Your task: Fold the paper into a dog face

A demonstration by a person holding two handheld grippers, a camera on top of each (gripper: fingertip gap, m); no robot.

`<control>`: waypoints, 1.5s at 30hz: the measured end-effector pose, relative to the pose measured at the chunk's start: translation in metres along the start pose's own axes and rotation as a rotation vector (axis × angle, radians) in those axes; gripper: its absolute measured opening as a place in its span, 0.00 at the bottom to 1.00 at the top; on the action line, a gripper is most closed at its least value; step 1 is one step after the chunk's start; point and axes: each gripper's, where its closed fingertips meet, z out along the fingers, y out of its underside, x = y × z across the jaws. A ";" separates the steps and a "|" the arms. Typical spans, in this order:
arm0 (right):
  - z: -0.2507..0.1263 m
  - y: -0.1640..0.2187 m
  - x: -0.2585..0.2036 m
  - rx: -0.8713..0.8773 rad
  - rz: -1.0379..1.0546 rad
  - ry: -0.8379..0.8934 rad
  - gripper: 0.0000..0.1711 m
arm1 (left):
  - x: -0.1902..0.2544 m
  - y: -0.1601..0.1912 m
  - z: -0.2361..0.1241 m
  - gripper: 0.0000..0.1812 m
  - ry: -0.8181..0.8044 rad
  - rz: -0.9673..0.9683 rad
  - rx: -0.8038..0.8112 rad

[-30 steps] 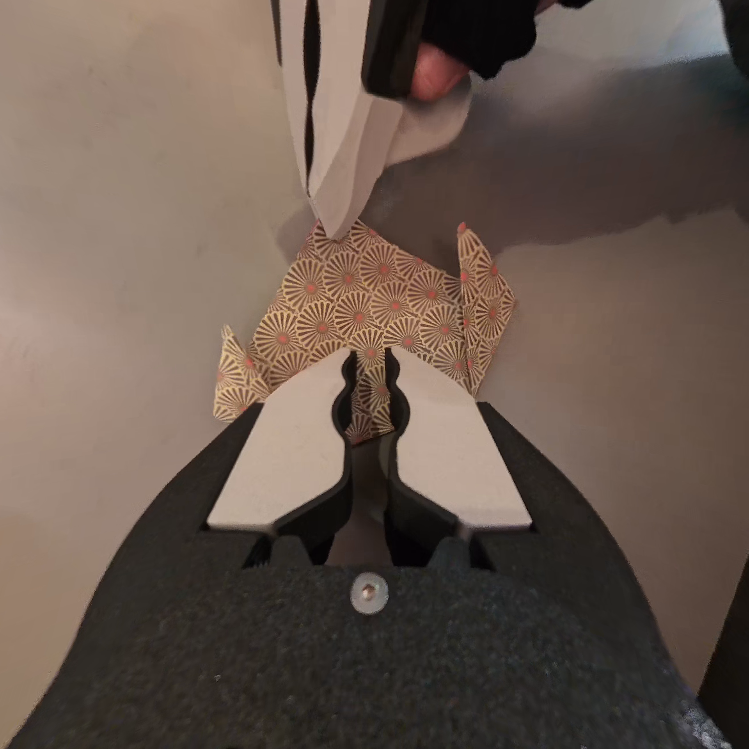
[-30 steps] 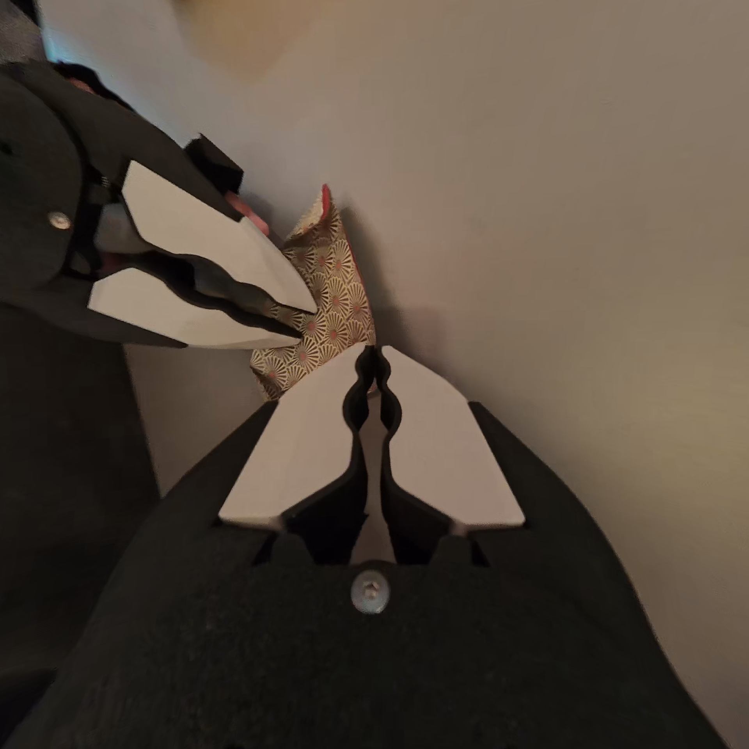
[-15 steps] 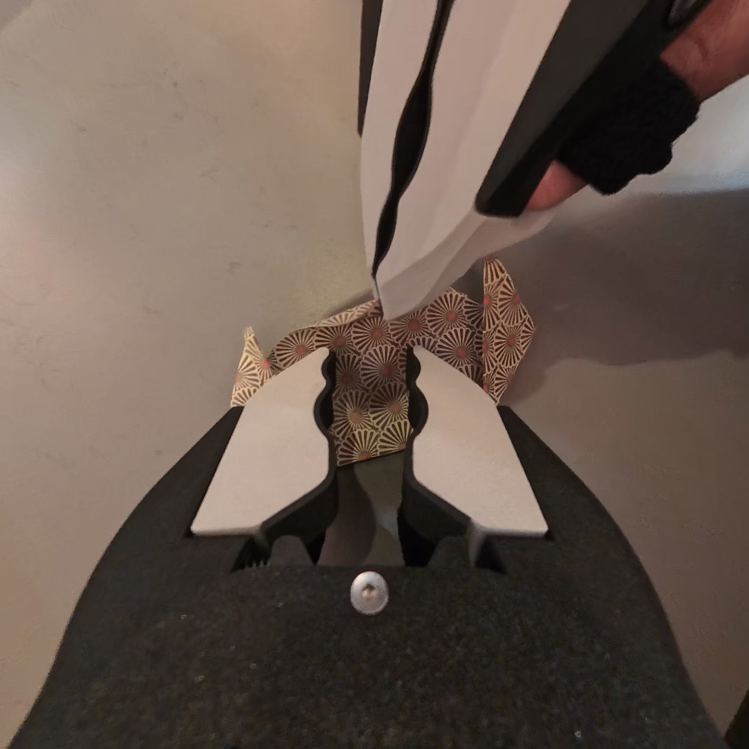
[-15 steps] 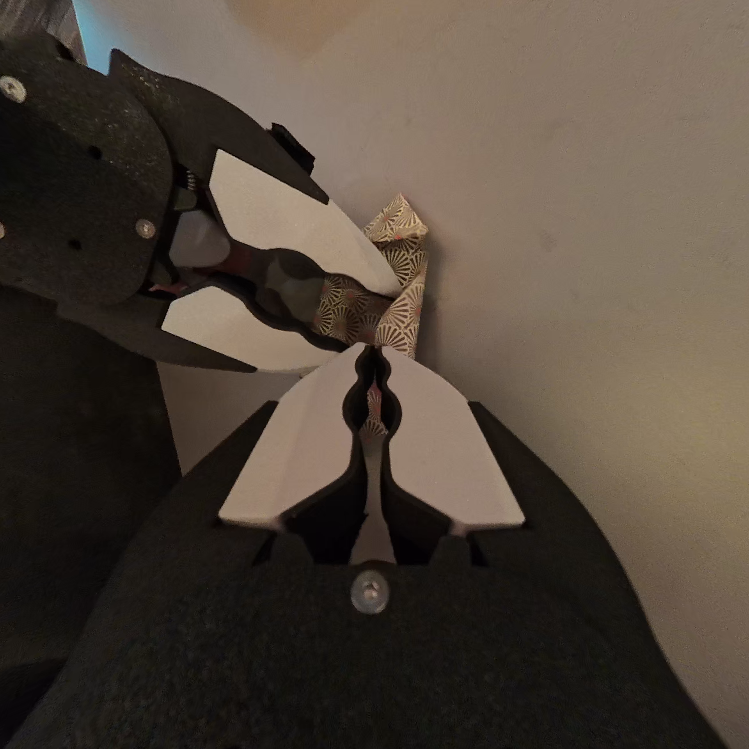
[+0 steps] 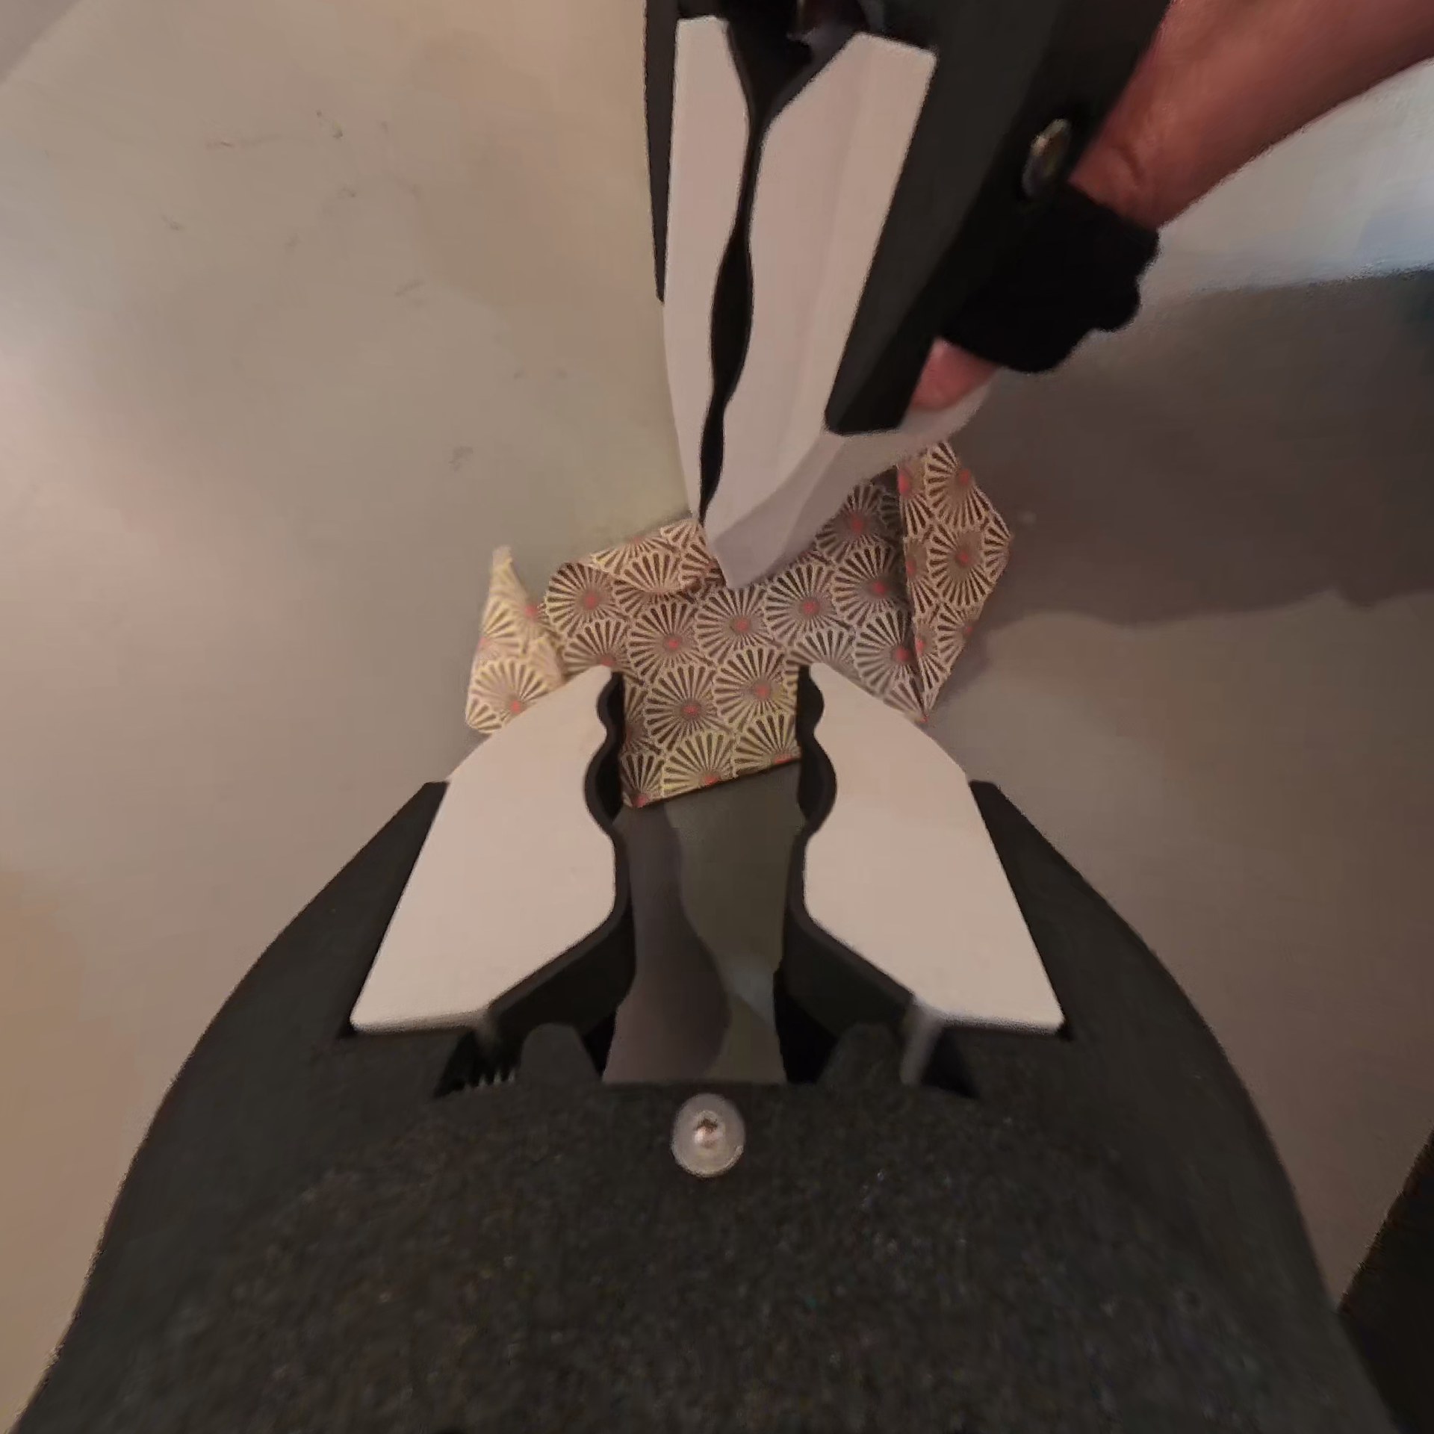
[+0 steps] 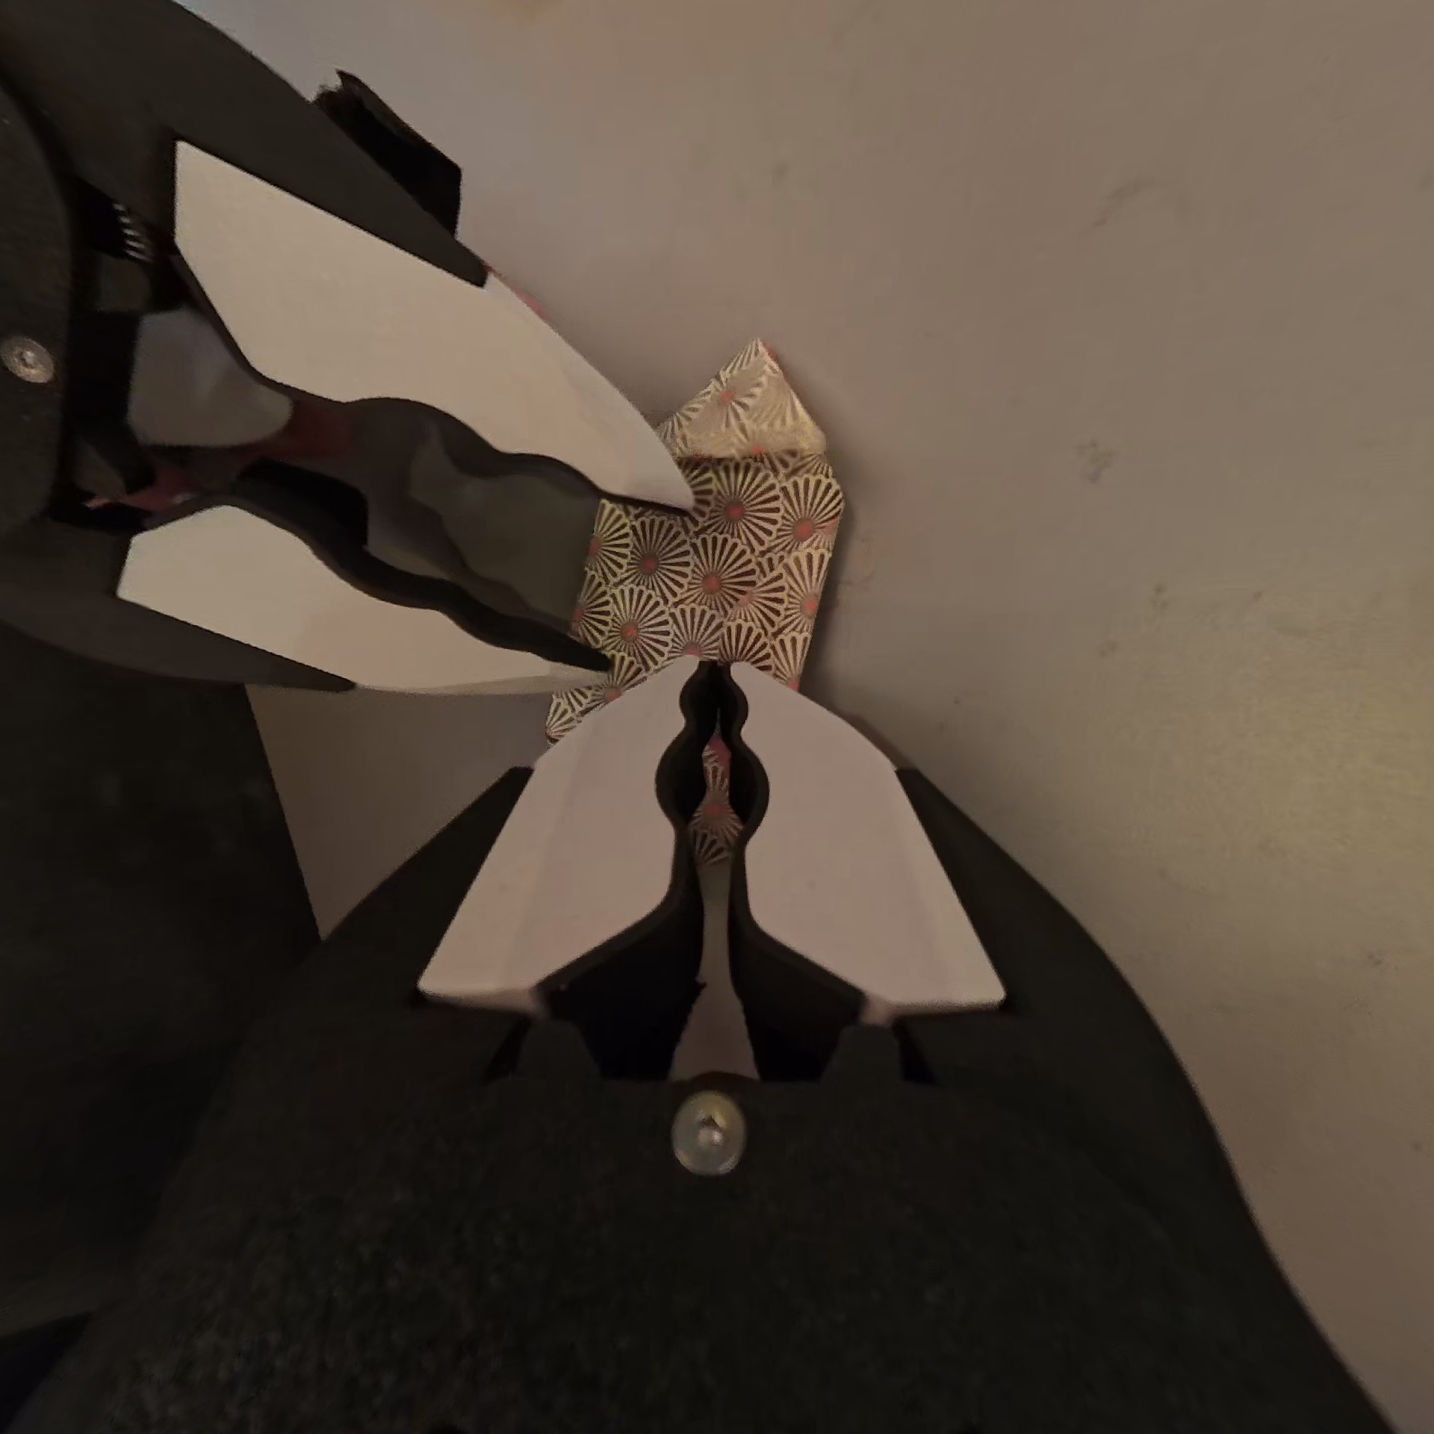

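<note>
The patterned paper (image 5: 737, 628) is a small, partly folded piece lying on the pale table (image 5: 233, 465), with flaps standing up at its left and right. My left gripper (image 5: 710, 683) is open, and its fingertips straddle the paper's near flap. My right gripper (image 5: 718, 543) comes down from above, shut, with its tip pressing on the paper's far edge, where a small flap curls over. In the right wrist view the right gripper (image 6: 714, 671) is shut over the paper (image 6: 745, 535), and the open left gripper (image 6: 644, 582) reaches in from the left.
A hand in a black fingerless glove (image 5: 1047, 256) holds the right gripper at the upper right. The table (image 6: 1086, 465) runs bare around the paper. A dark edge shows at the lower right of the left wrist view. Less than 4 cm separates the two grippers' tips.
My left gripper has opened from nearly shut to wide. My right gripper has moved from the paper's far corner onto the paper. The far edge has curled toward me.
</note>
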 end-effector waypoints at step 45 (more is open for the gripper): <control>0.006 0.002 -0.004 -0.047 -0.053 0.056 0.00 | -0.032 -0.015 0.024 0.00 -0.040 0.010 -0.029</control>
